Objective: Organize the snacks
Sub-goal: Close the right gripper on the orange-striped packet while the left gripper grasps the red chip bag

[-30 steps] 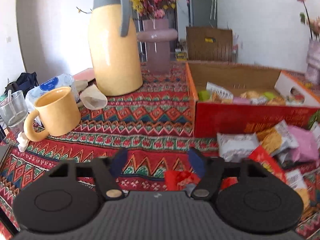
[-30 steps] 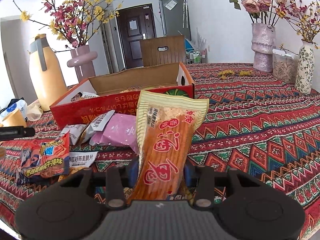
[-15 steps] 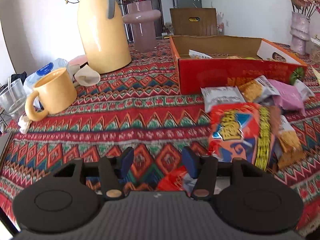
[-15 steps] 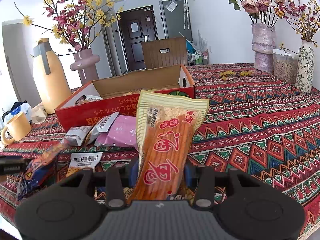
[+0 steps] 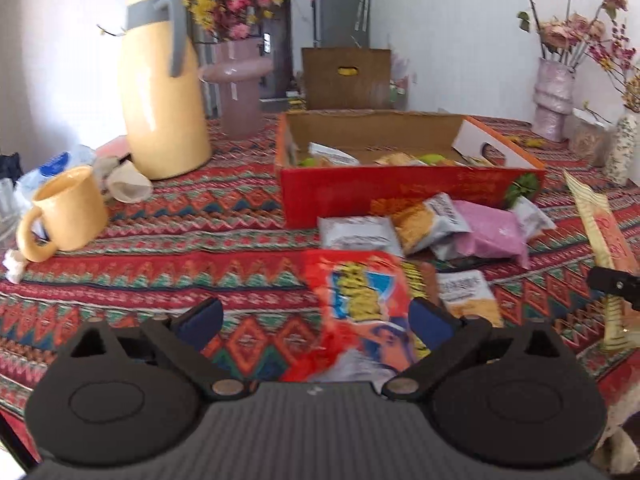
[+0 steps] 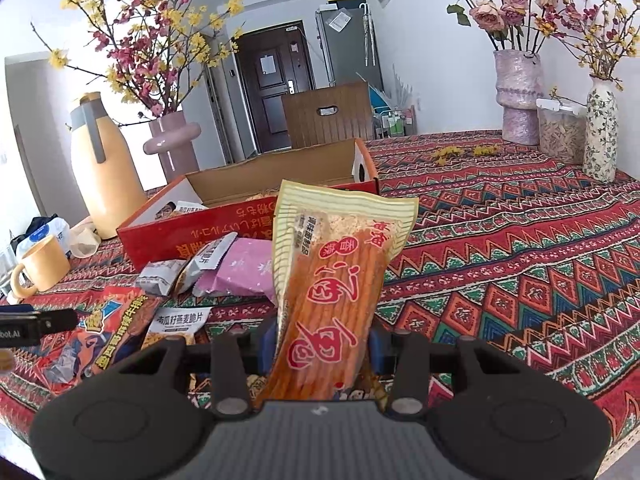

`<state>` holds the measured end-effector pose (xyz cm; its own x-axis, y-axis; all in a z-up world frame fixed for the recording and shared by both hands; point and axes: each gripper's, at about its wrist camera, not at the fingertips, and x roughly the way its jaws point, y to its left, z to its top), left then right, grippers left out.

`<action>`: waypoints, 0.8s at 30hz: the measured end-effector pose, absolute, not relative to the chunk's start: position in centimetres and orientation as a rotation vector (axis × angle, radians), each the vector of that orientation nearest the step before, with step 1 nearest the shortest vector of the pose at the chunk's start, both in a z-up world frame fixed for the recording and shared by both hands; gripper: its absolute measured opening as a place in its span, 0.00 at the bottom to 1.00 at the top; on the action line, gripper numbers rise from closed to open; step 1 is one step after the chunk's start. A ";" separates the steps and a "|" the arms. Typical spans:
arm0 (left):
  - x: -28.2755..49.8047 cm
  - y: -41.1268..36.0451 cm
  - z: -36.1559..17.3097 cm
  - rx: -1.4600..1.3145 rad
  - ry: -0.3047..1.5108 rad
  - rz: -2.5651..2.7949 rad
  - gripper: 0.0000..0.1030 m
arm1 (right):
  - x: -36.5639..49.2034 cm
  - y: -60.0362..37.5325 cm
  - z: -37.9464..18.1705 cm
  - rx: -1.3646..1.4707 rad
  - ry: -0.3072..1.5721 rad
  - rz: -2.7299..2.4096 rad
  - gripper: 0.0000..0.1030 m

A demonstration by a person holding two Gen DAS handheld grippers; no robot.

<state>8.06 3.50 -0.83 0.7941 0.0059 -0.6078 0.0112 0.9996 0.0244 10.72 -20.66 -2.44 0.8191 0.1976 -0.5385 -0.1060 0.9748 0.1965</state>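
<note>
A long orange-and-cream striped snack packet [image 6: 326, 280] with red lettering is clamped upright in the right tongs [image 6: 322, 346], in front of the red cardboard box [image 6: 224, 220]. The left tongs [image 5: 316, 320] are opening, with a crinkled red-and-blue snack bag [image 5: 360, 312] lying loose between the jaws on the patterned table [image 5: 180, 240]. Silver, pink and white packets [image 5: 424, 224] are piled against the box front. A yellow mug [image 5: 68, 208] and a yellow jug [image 5: 160, 100] are seen well to the left.

Home dining room: entry door [image 6: 276, 92], fridge [image 6: 346, 44], flower vases [image 6: 518, 96], tablecloth [image 6: 520, 240].
</note>
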 end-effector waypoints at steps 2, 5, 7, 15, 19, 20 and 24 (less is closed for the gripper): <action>8.2 2.9 -1.3 0.034 0.668 -0.016 1.00 | 10.6 -20.9 -2.4 0.164 0.588 0.161 0.41; 8.3 2.1 -2.1 0.042 0.692 -0.028 1.00 | 10.6 -21.1 -2.4 0.169 0.588 0.162 0.41; 8.6 1.9 -2.6 0.040 0.712 -0.024 1.00 | 10.5 -21.2 -2.5 0.170 0.588 0.164 0.41; 8.9 1.4 -4.3 0.052 0.749 -0.029 0.88 | 10.5 -21.1 -2.7 0.170 0.595 0.174 0.41; 8.8 1.5 -4.4 0.040 0.745 -0.043 0.71 | 10.5 -21.0 -2.7 0.168 0.598 0.179 0.41; 8.7 1.5 -4.2 0.039 0.740 -0.047 0.69 | 10.5 -21.0 -2.7 0.167 0.598 0.181 0.41; 8.5 1.4 -4.1 0.044 0.728 -0.044 0.67 | 10.6 -20.8 -2.8 0.164 0.600 0.185 0.41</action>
